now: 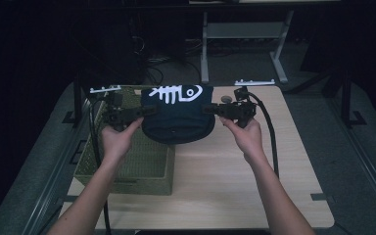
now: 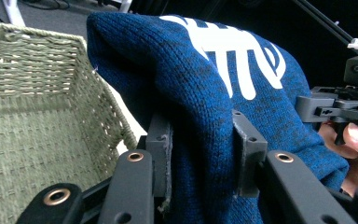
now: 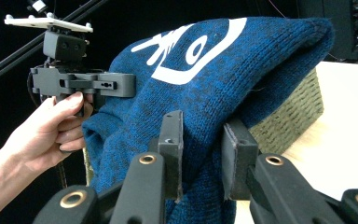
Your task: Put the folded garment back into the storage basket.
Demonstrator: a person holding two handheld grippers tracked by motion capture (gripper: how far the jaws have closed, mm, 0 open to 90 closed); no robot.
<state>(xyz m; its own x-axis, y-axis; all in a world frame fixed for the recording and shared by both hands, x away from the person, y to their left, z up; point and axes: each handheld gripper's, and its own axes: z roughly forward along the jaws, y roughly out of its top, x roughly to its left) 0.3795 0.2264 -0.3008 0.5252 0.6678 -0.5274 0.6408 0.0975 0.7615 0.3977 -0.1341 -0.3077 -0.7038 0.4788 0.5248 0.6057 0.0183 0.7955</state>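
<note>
Together, both tongs, left (image 1: 147,110) and right (image 1: 209,109), clench the blue knitted hat with white fish-bone print (image 1: 178,117), mid-frame. Likely next: carry it left, release over the green woven basket (image 1: 147,166).

The knit hat (image 1: 177,115) hangs between the left gripper (image 1: 147,111) and right gripper (image 1: 209,109), above the table (image 1: 235,186), partly over the basket (image 1: 142,166) at left.

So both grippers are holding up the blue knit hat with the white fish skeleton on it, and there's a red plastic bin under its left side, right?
Not quite. Both the left gripper and right gripper do hold the blue knit hat, but beneath its left side is a green woven basket, not a red plastic bin. The high view shows this.
</note>
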